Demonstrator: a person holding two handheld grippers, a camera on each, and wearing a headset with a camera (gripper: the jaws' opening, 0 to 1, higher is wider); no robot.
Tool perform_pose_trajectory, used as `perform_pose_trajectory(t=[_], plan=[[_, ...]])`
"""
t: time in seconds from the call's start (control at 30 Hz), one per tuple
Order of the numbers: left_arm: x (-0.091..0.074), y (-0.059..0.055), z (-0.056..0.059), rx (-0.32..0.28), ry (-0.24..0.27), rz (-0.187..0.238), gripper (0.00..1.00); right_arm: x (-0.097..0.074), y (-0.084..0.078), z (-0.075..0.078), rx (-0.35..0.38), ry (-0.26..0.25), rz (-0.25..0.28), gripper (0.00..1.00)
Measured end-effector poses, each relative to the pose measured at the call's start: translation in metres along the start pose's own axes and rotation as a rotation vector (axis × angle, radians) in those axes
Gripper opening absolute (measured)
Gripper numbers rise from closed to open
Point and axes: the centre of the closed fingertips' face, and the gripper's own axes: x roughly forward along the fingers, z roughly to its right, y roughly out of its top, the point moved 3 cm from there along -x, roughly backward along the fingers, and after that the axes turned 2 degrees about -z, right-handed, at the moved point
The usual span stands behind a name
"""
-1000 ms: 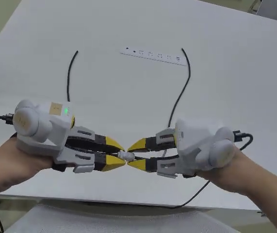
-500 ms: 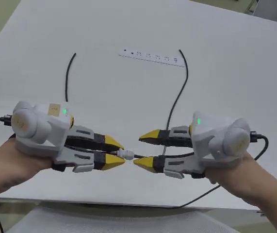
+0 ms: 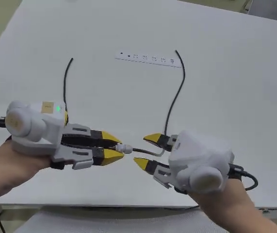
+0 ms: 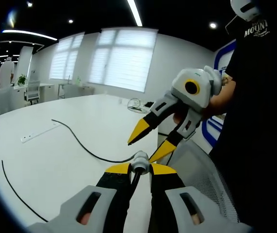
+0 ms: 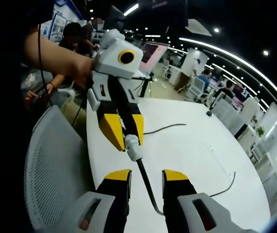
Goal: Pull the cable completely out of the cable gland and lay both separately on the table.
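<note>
1. My left hand-held gripper (image 3: 117, 148) is clamped on the white cable gland (image 3: 126, 148), which sits between its yellow tips over the near edge of the tabletop (image 3: 225, 87).
2. In the left gripper view the gland (image 4: 139, 162) sits pinched right at the tips of my 2 jaws.
3. My right hand-held gripper (image 3: 141, 149) faces it with its jaws apart, gripping nothing.
4. The black cable (image 3: 174, 102) leaves the gland's right end and passes between the right jaws. It then runs up across the tabletop to end near the white power strip (image 3: 148, 58).
5. The right gripper view shows the cable (image 5: 145, 187) running between my spread tips (image 5: 147, 177) without touching either, so it is not yet out of the gland (image 5: 132, 145).
6. A second black cable (image 3: 64, 85) lies on the tabletop to the left, well apart from the gland.
</note>
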Motion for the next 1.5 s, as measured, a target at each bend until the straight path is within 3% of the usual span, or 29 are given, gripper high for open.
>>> perform_pose_trajectory(t=[0.07,0.23,0.43,1.13,1.4,1.5], plan=[[0.001,-0.001,0.001,0.003,0.002,-0.007,0.15,0.002,-0.001,0.003,-0.014,-0.039,-0.011,0.14],[0.0,0.001,0.001,-0.006,0.014,-0.002,0.15,0.003,0.002,-0.003,-0.011,-0.042,0.015,0.02],[0.0,0.0,0.005,0.0,0.014,-0.017,0.15,0.002,0.006,-0.007,-0.035,-0.042,0.019,0.02],[0.003,-0.003,0.004,0.004,0.041,-0.035,0.15,0.006,-0.005,-0.006,0.061,-0.032,0.002,0.0],[0.004,-0.003,0.003,0.003,0.049,-0.034,0.15,0.004,-0.019,0.002,0.13,-0.052,-0.019,0.0],[0.004,-0.002,0.003,-0.002,0.049,-0.03,0.15,0.002,-0.029,0.006,0.201,-0.065,-0.029,0.0]])
